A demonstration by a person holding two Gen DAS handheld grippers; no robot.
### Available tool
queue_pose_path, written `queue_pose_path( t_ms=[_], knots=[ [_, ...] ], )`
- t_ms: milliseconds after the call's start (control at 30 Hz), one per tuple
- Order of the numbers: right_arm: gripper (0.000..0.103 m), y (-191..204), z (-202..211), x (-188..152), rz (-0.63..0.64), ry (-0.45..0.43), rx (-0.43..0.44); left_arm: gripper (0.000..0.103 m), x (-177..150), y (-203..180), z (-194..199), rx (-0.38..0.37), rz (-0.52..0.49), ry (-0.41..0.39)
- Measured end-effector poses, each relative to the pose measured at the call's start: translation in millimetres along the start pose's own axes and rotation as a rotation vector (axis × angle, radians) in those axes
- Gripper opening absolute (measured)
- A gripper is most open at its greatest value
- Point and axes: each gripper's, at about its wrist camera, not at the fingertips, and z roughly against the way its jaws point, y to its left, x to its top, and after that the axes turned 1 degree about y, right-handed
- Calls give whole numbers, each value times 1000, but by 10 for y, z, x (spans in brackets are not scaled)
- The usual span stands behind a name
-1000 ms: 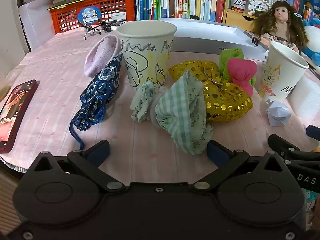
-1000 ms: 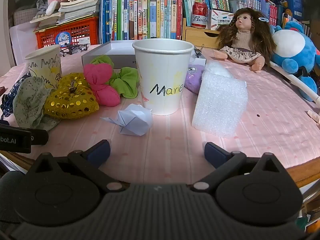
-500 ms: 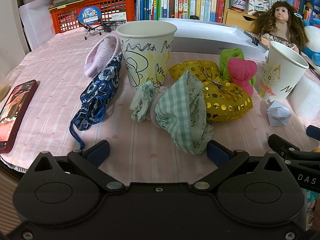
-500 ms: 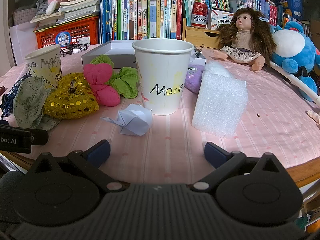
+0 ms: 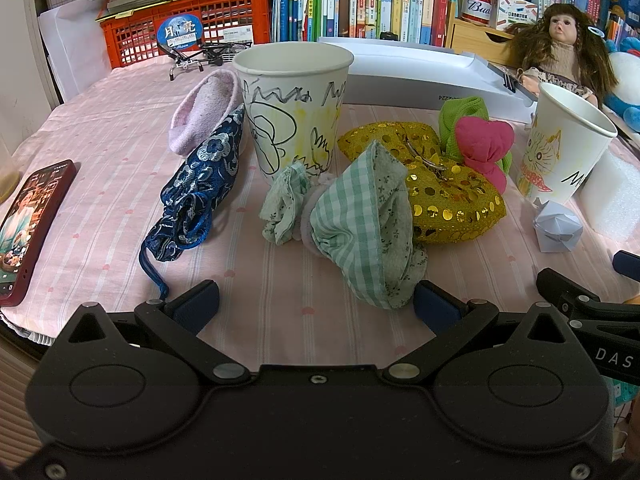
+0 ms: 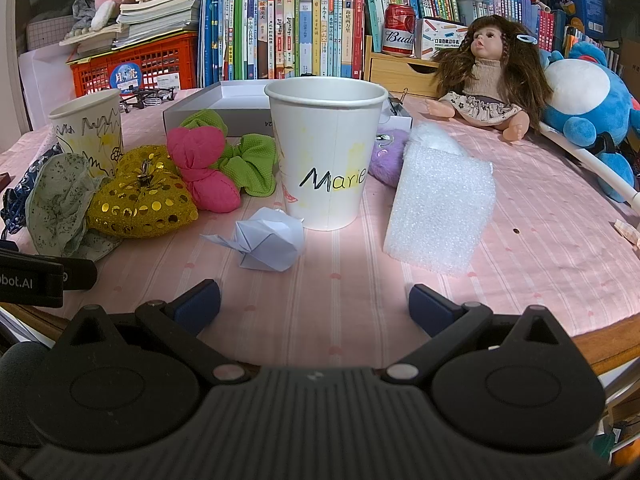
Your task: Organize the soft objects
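Note:
Soft things lie on the pink cloth: a green checked cloth (image 5: 360, 224), a blue brocade pouch (image 5: 200, 184), a lilac sock (image 5: 204, 110), a gold sequin heart (image 5: 444, 192), a pink bow (image 5: 482, 146) and green scrunchie (image 6: 248, 162). A scribbled paper cup (image 5: 292, 104) stands behind them; the "Marie" cup (image 6: 326, 156) stands right. A foam block (image 6: 438, 208), paper origami (image 6: 272, 244) and purple plush (image 6: 386, 154) lie near it. My left gripper (image 5: 316, 306) is open, just before the checked cloth. My right gripper (image 6: 314, 306) is open and empty before the Marie cup.
A red phone (image 5: 28, 228) lies at the left edge. A white box (image 5: 424, 76), a doll (image 6: 484, 88), a blue plush (image 6: 592, 112), an orange crate (image 5: 192, 28) and books (image 6: 300, 28) line the back. The table edge (image 6: 600, 344) curves at front right.

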Motion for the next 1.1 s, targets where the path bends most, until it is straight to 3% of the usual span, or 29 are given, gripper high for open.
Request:
queue_pose_path(
  t_ms=[1100],
  knots=[
    [103, -2, 20, -11, -4, -6, -5, 103, 3, 35, 13, -3, -4, -11]
  ],
)
